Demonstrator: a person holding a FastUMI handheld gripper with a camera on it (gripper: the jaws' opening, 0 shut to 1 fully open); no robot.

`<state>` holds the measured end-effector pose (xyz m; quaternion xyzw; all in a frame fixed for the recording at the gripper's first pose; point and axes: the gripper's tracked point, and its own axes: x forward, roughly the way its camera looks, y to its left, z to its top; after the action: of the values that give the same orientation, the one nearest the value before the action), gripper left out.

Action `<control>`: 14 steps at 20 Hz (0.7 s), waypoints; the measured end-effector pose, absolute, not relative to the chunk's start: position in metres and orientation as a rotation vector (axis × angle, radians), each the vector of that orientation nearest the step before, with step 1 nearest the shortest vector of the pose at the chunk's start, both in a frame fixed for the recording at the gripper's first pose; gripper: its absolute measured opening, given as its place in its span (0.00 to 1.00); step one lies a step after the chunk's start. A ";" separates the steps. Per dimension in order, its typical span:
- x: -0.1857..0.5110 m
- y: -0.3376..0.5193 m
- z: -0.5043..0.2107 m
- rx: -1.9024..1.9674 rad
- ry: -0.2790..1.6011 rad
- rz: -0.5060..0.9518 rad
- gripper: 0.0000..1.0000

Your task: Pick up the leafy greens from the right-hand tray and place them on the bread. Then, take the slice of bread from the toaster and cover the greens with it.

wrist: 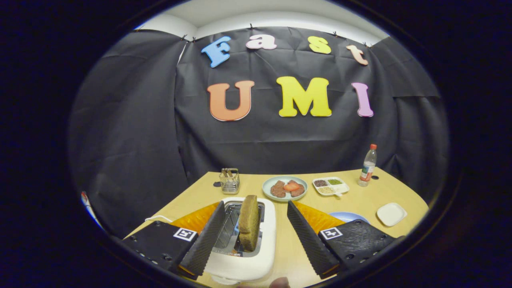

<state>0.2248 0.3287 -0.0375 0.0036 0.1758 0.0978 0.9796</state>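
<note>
Gripper [253, 218] agape astride bread [249, 222] (untouched)

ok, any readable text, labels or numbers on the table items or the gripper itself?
Nothing reads clearly.
Clear plastic bottle with red cap: label too small to read.
White toaster: dark print strip by the slot, blurred.
Hand-held gripper: two square coded markers, pattern only, no words. Its fingers stand open on either side of the brown bread slice in the toaster.
</note>
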 end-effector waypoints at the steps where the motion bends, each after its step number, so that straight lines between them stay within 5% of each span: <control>1: 0.230 0.332 -0.046 0.004 0.382 0.193 0.96; 4: 0.239 0.331 -0.066 0.037 0.477 0.165 0.92; 11: 0.250 0.329 -0.071 0.076 0.552 0.180 0.18; 14: 0.248 0.332 -0.073 0.059 0.558 0.205 0.09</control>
<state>0.2479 0.3319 -0.0727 0.0290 0.2747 0.1008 0.9558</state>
